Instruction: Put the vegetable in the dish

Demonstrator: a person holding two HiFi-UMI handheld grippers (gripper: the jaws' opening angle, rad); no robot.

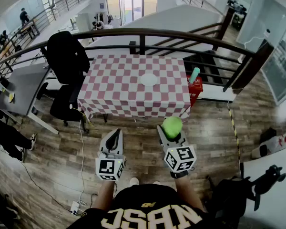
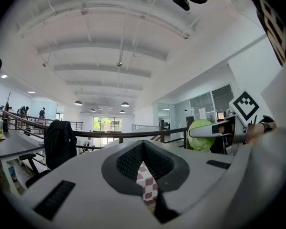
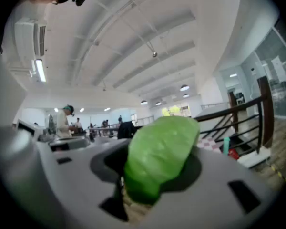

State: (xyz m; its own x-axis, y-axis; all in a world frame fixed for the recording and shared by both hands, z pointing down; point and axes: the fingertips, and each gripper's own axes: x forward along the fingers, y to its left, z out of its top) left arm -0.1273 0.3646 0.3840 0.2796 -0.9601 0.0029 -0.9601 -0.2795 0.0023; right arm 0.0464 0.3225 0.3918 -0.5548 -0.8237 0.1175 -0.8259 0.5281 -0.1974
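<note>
My right gripper (image 1: 172,127) is shut on a round green vegetable (image 1: 172,127), held above the wooden floor short of the table; in the right gripper view the vegetable (image 3: 159,156) fills the space between the jaws. The left gripper (image 1: 113,136) is shut and empty, level with the right one. In the left gripper view the vegetable (image 2: 201,134) shows off to the right. A white dish (image 1: 148,79) lies near the middle of the red-and-white checked table (image 1: 114,97), well ahead of both grippers.
A dark railing (image 1: 148,33) runs behind the table. A black office chair (image 1: 66,70) with a jacket stands at the table's left. A red crate (image 1: 195,87) with a teal bottle (image 1: 194,74) sits at its right. A grey desk (image 1: 21,87) is at far left. A cable (image 1: 81,147) trails over the floor.
</note>
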